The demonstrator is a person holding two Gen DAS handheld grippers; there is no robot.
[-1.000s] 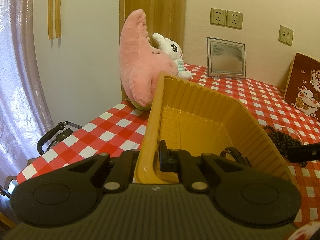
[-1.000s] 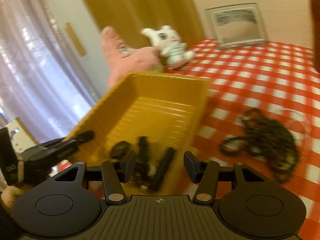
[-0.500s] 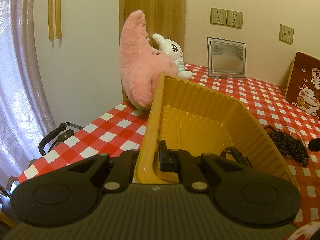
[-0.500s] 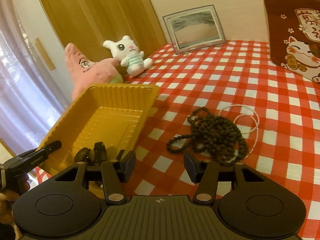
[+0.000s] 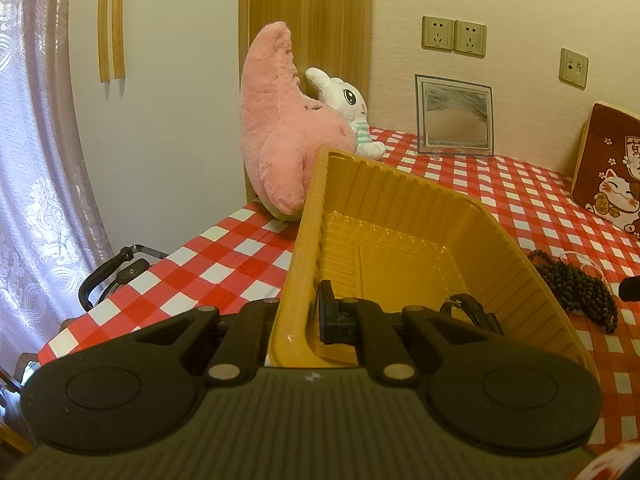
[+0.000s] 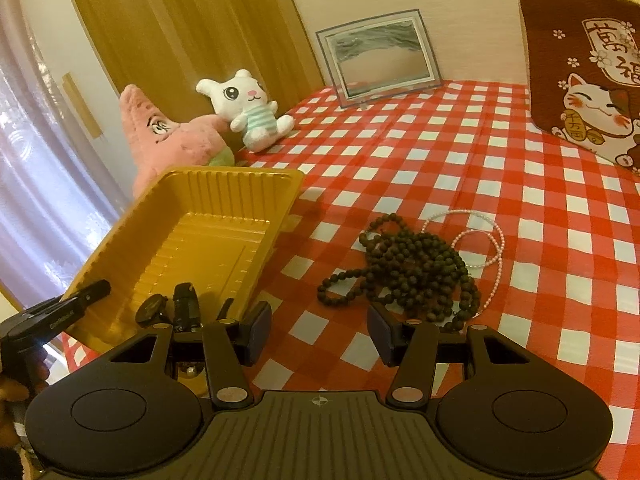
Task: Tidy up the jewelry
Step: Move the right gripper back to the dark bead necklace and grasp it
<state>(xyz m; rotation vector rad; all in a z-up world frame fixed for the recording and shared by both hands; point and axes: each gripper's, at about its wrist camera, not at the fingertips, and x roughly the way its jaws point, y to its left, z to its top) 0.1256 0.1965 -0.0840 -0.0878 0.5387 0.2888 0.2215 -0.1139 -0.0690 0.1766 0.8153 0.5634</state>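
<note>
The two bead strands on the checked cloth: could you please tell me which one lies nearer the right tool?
The dark brown bead strand, piled just ahead of the open right tool; the thin pale pink strand loops beyond it.

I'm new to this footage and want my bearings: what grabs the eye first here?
The yellow tray stands out, tilted up off the red-checked tablecloth with the left gripper clamped on its rim and dark pieces lying in its low end. To its right, a heap of dark bead necklaces lies beside a pale pearl strand, just ahead of the open right gripper. At the back, a pink starfish plush and white bunny plush.
</note>
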